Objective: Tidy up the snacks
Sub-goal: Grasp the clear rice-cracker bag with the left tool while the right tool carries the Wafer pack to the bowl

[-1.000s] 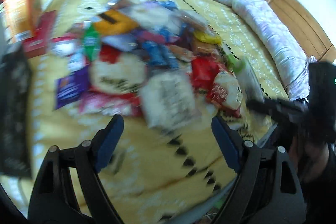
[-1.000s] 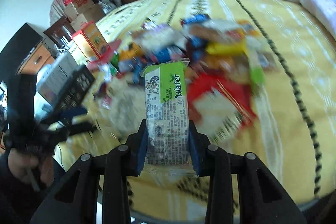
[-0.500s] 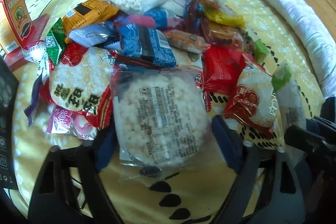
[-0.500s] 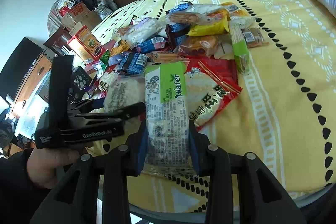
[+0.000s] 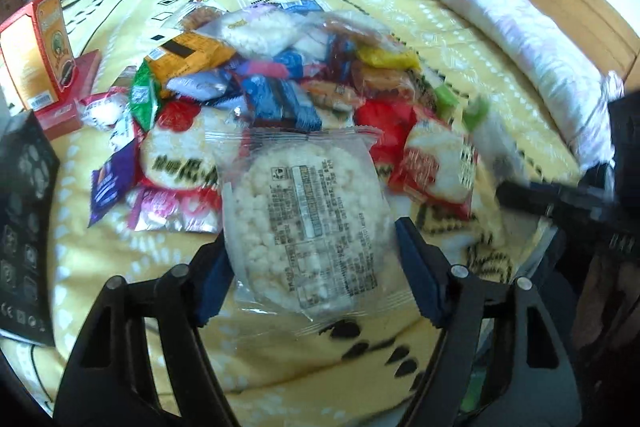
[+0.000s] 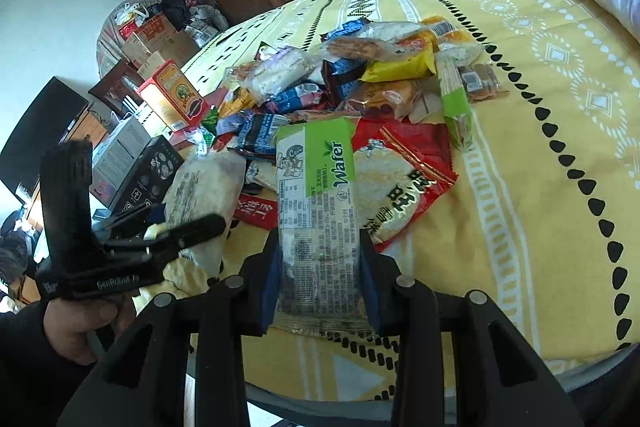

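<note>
A round rice cracker packet (image 5: 308, 219) in clear wrap sits between the blue pads of my left gripper (image 5: 310, 239). The jaws are closing and both pads touch the wrapper. The right wrist view shows the same packet (image 6: 204, 187) tilted up in the left gripper (image 6: 188, 217), which a hand holds. My right gripper (image 6: 320, 251) is shut on a long wafer packet (image 6: 320, 179) with a green label, held over the near edge of the snack pile (image 6: 360, 87). The pile lies on the yellow bedspread (image 6: 540, 147).
An orange carton (image 5: 36, 55) and a black box (image 5: 24, 227) stand at the left of the bed. A rolled white duvet (image 5: 500, 11) lies along the wooden headboard at the right. Red rice cracker bags (image 6: 400, 187) lie near the bed's front edge.
The left gripper went forward to the pile and its jaws closed in around the round rice cracker packet, which now sits tilted up. The right gripper kept its hold on the wafer packet.
</note>
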### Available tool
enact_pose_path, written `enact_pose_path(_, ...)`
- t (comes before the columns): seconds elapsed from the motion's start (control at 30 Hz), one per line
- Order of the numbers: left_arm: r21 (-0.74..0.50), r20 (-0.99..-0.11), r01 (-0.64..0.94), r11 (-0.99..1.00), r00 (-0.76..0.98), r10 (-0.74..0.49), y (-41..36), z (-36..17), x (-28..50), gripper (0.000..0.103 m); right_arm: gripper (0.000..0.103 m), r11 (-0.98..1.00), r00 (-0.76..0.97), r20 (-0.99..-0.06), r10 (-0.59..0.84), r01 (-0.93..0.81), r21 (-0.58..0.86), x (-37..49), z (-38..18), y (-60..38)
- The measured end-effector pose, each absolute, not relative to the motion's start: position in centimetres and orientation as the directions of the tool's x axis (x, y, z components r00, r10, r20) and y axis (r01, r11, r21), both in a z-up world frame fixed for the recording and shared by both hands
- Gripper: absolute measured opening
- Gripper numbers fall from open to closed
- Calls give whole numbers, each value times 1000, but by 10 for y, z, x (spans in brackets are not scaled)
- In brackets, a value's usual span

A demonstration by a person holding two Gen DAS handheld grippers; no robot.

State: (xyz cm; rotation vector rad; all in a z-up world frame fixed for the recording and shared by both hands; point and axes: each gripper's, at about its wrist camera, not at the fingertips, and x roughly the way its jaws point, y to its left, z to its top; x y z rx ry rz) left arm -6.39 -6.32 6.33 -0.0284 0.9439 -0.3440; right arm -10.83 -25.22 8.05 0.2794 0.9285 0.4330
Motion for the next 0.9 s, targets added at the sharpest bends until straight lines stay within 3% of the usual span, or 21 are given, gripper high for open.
enact_pose_path(0.47,-186,-805,194,963,531,-263,-37,50,-74,76,39,870,496,-715,493,-268,415,-110,80,-241)
enact_pose_path(0.7,-221,-714,178,959,640,-283,-10,110,-75,76,39,873,517,-704,488,-300,385,-101,100,-230)
enact_pose_path(0.9,-226,-589,55,973,788,-181,59,181,-85,76,39,858,565,-648,511,-372,353,-80,145,-206)
